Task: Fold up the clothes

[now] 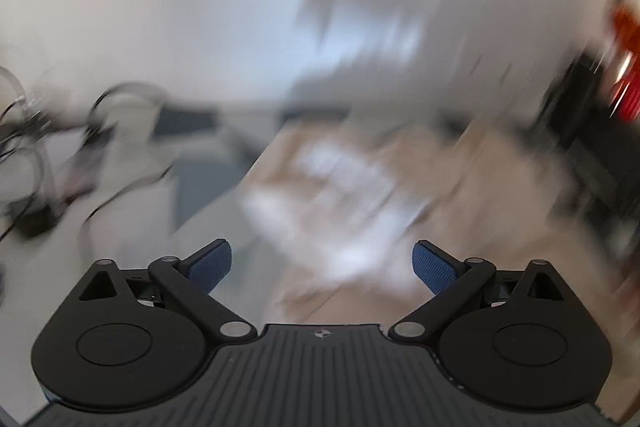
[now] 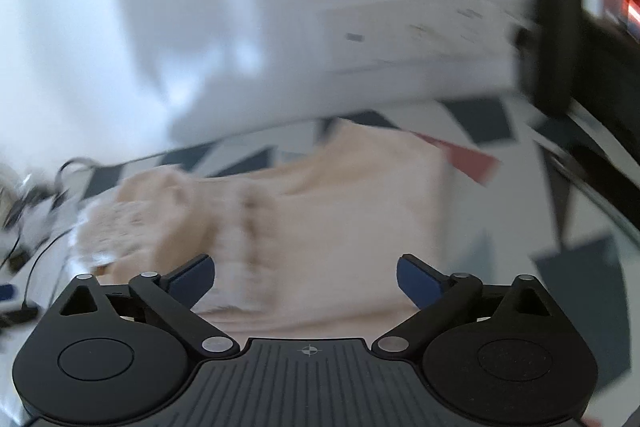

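**Both claws spread, beige garment on the patterned surface**

Everything's pretty blurry. Biggest thing is the surface (image 2: pixel 476 131) with dark and red geometric patches. On it lies the beige garment (image 2: pixel 320 203), bunched at its left end, right in front of the right claw (image 2: pixel 306 277). The left claw (image 1: pixel 322 265) hangs above it. Both are spread wide, holding nothing.
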